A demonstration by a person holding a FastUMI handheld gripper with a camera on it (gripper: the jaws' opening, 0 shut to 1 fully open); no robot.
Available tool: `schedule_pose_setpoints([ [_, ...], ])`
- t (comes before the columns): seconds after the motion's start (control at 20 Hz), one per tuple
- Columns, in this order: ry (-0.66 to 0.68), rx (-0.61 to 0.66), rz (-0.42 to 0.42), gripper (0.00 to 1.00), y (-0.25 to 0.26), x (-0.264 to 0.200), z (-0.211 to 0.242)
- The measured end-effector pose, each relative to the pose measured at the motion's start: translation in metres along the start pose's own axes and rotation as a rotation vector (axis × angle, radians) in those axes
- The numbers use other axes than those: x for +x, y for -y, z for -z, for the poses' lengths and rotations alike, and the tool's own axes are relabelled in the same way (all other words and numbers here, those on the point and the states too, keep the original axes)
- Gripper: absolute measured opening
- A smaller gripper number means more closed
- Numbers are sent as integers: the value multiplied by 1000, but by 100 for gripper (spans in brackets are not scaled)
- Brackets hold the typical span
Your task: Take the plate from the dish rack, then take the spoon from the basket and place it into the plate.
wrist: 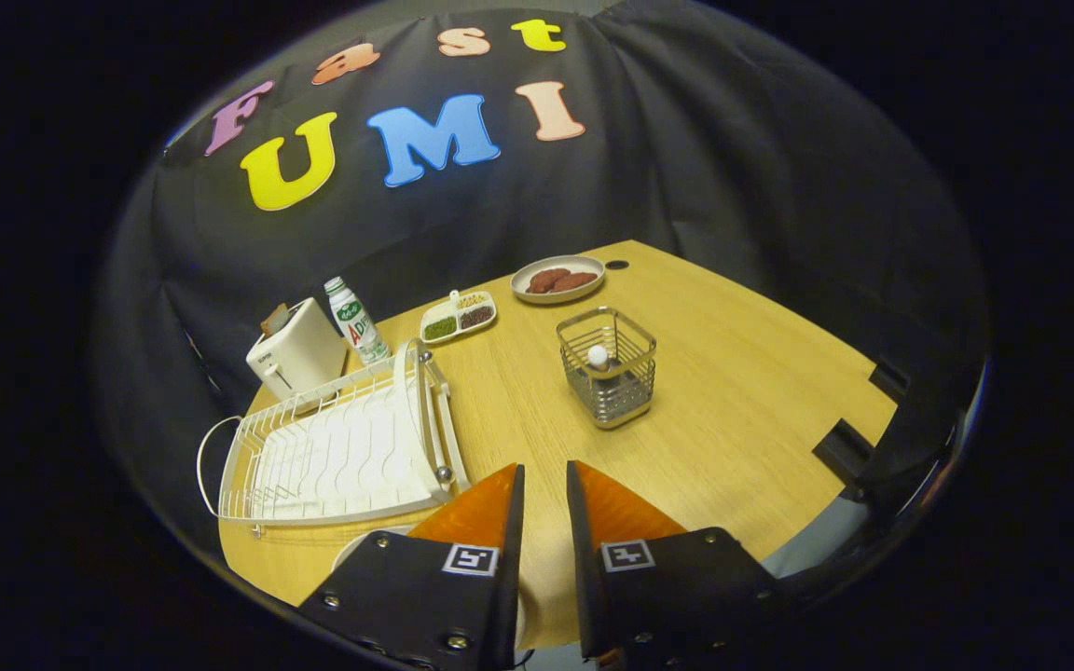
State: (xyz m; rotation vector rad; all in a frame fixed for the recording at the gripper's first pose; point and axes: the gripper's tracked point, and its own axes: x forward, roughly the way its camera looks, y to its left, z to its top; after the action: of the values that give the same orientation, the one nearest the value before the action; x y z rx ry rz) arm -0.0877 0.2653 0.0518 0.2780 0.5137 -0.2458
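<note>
Wooden table [742, 410] holding one empty dish rack [332, 447], one wire basket [607, 377] with one spoon [598, 355], one plate [360, 545] beneath the gripper [544, 485], fingers slightly apart, pinching nothing.

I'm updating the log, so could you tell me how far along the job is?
The dish rack looks empty, and a pale rim, probably the plate, lies under the gripper. Its fingers stand slightly apart, holding nothing. The spoon still stands in the basket; fetching it remains.
</note>
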Motion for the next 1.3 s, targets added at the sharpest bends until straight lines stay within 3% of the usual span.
schedule_pose_setpoints([
  [0.15, 46, -40, 25, 35, 10, 10, -25],
  [0.4, 73, -124, 96, 37, 29, 35, -49],
  [0.45, 72, -137, 106, 42, 31, 40, -52],
  [0.8, 39, -190, 147, 42, 45, 70, -53],
  [0.85, 25, -200, 109, 42, 34, 59, -48],
  [0.95, 39, -243, 83, 15, 30, 75, -54],
  [1.1, 36, -311, 118, 15, 36, 77, -51],
  [1.15, 31, -327, 123, 8, 36, 77, -50],
  [1.3, 32, -360, 131, 8, 35, 74, -52],
])
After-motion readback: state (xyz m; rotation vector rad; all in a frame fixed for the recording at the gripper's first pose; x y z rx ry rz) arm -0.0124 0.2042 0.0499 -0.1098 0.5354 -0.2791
